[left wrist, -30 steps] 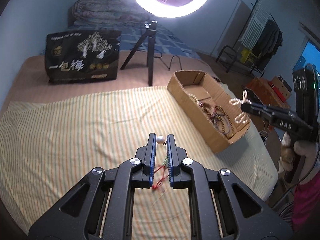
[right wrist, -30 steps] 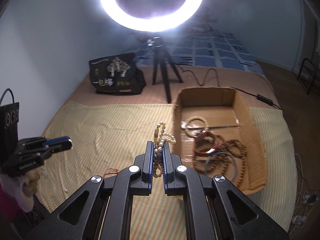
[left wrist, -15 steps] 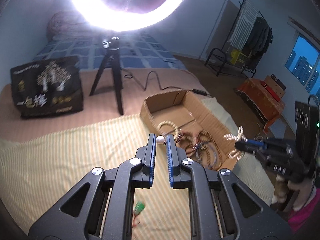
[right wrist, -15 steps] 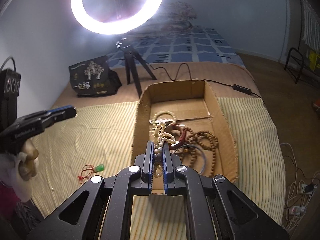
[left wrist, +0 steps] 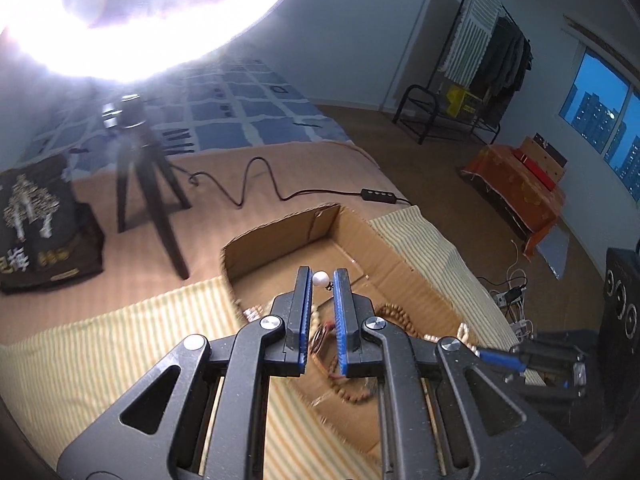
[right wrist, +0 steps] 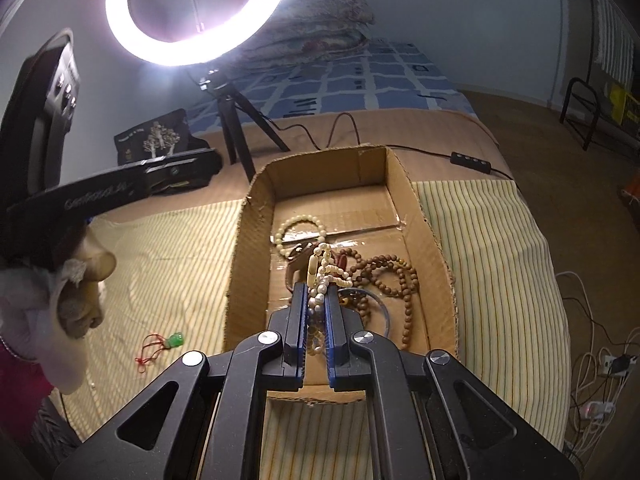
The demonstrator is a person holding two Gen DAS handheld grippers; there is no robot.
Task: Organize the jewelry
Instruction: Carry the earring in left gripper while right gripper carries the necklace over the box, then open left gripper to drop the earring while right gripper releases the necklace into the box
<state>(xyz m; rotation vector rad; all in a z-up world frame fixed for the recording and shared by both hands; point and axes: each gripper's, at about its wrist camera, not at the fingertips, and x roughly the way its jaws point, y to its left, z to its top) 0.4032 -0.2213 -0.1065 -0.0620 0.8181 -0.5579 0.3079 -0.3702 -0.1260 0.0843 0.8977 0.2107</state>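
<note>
A cardboard box lies on the striped cloth and holds several bead bracelets, brown and cream. It also shows in the left wrist view. My right gripper is shut on a white bead string and holds it above the box's near half. My left gripper is shut on a small white pearl piece above the box. A green pendant on red cord lies on the cloth left of the box.
A ring light on a black tripod stands behind the box, its cable and switch trailing right. A black printed bag sits at the back left. The bed edge drops off to the right, with cables on the floor.
Both grippers have moved from beside the box to above it. The left one swung right and forward with the pearl; the right one carried the bead string further over the box.
</note>
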